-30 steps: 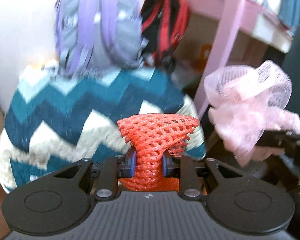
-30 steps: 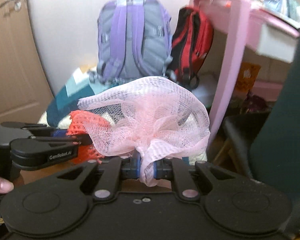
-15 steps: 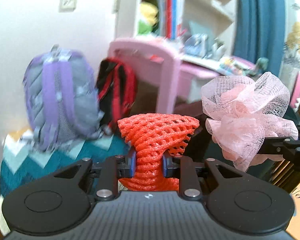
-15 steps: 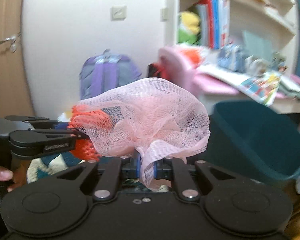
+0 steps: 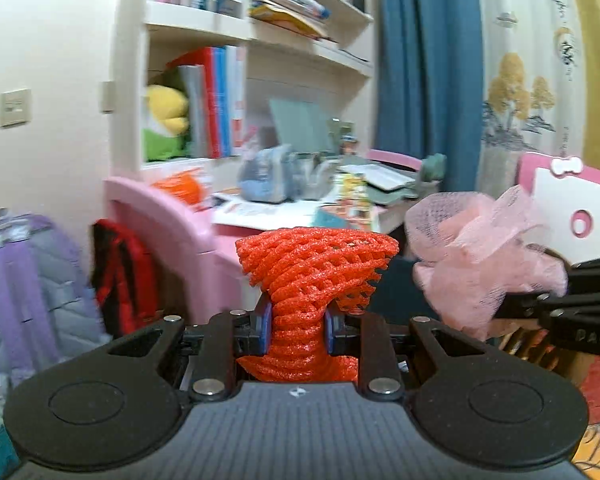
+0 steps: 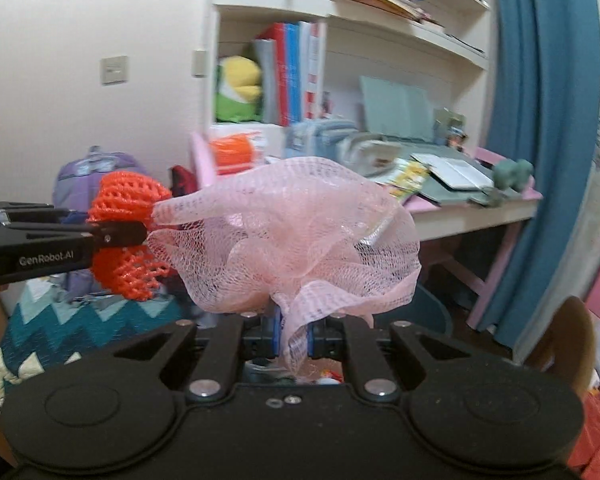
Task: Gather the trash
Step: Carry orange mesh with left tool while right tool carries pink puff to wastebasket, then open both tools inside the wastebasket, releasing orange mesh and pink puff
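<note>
1. Orange foam net is pinched at its waist between the pads of the left gripper. Jaws are narrow and clamped on it, and the top flares out above the fingers.
2. Pink mesh wad is held by the right gripper. Jaws are nearly closed on a thin tail of the mesh, with the bulk ballooning above and in front.
3. Both pieces are carried in the air, side by side and near each other. The right wrist view shows the orange net just left of the pink wad, apparently touching or overlapping at the edge.
4. My read of the step: carrying both to a bin. No bin is clearly visible now, only a dark round shape low behind the pink mesh, and I can't tell what it is.
5. To do it well, keep both grips tight until over the opening. The pink hold is only on a tail, so avoid swinging. Keep the hands apart so the nets don't snag each other. Release one at a time.
6. Edges: pink desk is ahead, cluttered with papers, with its edge at about carry height. Bookshelf sits above it and a blue curtain to the right.
7. Backpacks and a zigzag blanket lie low on the left. Open room is the gap straight ahead, below the desk edge.
</note>
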A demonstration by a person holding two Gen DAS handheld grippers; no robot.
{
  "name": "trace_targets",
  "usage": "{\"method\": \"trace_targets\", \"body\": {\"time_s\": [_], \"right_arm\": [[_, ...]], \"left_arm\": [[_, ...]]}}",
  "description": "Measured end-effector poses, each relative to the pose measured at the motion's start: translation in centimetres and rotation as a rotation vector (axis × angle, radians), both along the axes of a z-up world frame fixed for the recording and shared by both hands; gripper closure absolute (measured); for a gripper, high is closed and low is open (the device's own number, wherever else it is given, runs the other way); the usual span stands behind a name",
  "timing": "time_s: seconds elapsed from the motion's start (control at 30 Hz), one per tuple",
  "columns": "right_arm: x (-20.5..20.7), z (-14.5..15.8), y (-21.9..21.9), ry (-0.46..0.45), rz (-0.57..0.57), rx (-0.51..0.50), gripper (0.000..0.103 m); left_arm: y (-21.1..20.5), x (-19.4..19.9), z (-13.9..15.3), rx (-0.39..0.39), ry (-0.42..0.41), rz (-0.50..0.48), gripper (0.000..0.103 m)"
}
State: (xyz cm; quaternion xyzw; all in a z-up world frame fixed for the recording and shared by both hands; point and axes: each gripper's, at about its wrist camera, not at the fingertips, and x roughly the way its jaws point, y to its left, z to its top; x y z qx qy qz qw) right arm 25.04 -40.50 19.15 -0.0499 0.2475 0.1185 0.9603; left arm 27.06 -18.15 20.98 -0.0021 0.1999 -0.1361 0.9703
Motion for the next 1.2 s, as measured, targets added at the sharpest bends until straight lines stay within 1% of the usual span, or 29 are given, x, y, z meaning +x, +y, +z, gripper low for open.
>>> {"method": "trace_targets", "body": {"time_s": [0.07,0.2,0.3,0.43,0.5,0.6,0.7,0.77,0.83,0.93,0.97,1.03,1.2], "right_arm": [[0.9,-0.2,-1.1,0.023,-0.017,-0.008,0.093],[2.5,-1.0,-2.4,0.07,-0.027,-0.011,0.093],[4.0,-1.8,-2.5,0.102,-0.018,-0.034,0.093],[6.3,-3.3,-2.4,0.172,-0.002,-0.078,0.093],[7.4,-4.0,-2.3,0.205,0.004,-0.11,0.093],[8.6,-4.7,-2.4,0.248,0.006,-0.12,0.092],[9.6,-5.4,-2.7,0.317,0.012,-0.124,0.091],[9.9,-5.5,-2.7,0.34,0.032,-0.126,0.087],[10.3,-5.7,-2.4,0.353,0.027,-0.168,0.082],[10.8,-6.0,-2.3,0.379,0.039,-0.174,0.082],[10.9,-6.0,-2.2,0.382,0.038,-0.18,0.078],[11.2,-6.2,-2.2,0.394,0.035,-0.184,0.072],[11.7,-6.3,-2.3,0.4,0.034,-0.179,0.064]], "left_arm": [[-1.8,1.3,0.4,-0.007,0.016,-0.032,0.08],[-5.3,3.9,0.5,0.004,0.042,-0.078,0.08],[-7.4,6.2,0.1,0.029,0.072,-0.1,0.08],[-9.2,9.7,-1.6,0.073,0.141,-0.091,0.08],[-9.6,11.4,-2.6,0.071,0.197,-0.094,0.08],[-10.3,13.3,-3.9,0.089,0.255,-0.1,0.08],[-11.2,14.5,-5.1,0.116,0.295,-0.114,0.08],[-11.8,15.1,-6.0,0.134,0.325,-0.12,0.08],[-12.4,15.6,-6.8,0.159,0.345,-0.122,0.08],[-12.9,16.2,-7.9,0.186,0.374,-0.137,0.079],[-13.1,16.4,-8.2,0.193,0.384,-0.138,0.079],[-13.3,16.7,-8.9,0.202,0.409,-0.144,0.079],[-13.6,17.0,-9.9,0.21,0.44,-0.16,0.079]]}}
